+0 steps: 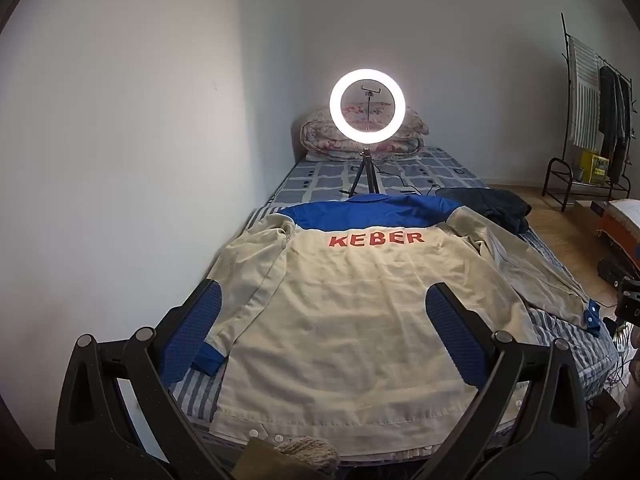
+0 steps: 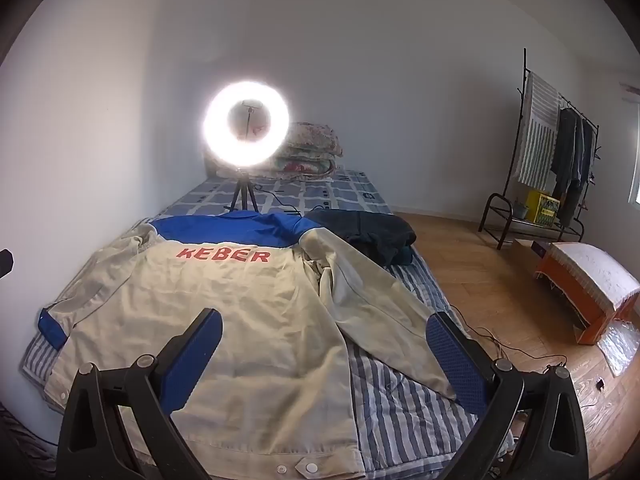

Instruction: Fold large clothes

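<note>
Jaws: left gripper (image 1: pixel 322 330) and right gripper (image 2: pixel 324 354) both spread wide, holding nothing.
Jacket (image 2: pixel 208 320): one, flat and back-up on the bed (image 2: pixel 396 408).
Sleeves: two, left sleeve (image 2: pixel 76 304), right sleeve (image 2: pixel 372 308).
Risk: pinching bedcover with fabric would probably drag the fold askew.

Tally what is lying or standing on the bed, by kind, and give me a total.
Beige and blue KEBER jacket, spread flat, back up: 1
Dark folded garment: 1
Lit ring light on tripod: 1
Folded floral quilt at the far end: 1
Total: 4
</note>
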A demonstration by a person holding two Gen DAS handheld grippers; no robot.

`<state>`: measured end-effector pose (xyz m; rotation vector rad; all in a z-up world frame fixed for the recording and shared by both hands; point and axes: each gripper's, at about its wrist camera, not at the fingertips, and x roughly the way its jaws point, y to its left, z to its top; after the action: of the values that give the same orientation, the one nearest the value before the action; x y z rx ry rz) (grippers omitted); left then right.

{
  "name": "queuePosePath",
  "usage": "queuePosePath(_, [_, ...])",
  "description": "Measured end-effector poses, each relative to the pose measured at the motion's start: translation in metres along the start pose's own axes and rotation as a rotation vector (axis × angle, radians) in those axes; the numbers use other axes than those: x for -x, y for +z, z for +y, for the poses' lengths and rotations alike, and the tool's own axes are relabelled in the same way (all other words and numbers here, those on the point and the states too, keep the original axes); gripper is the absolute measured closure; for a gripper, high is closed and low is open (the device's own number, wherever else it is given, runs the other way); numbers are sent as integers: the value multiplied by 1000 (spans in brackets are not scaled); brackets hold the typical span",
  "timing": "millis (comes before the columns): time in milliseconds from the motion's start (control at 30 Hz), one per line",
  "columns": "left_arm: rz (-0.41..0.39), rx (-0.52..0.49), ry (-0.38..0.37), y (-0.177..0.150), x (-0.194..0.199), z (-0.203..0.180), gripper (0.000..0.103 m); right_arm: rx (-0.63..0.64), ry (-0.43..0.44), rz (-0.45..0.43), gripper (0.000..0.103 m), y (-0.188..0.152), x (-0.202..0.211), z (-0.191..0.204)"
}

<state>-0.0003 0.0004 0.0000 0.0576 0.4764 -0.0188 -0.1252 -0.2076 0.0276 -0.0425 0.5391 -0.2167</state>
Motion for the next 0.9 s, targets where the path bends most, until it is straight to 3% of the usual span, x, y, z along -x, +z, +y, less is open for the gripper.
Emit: queuePosePath(900, [-24,14,4,8,12,5,0,3,-2,0,0,0,0,0])
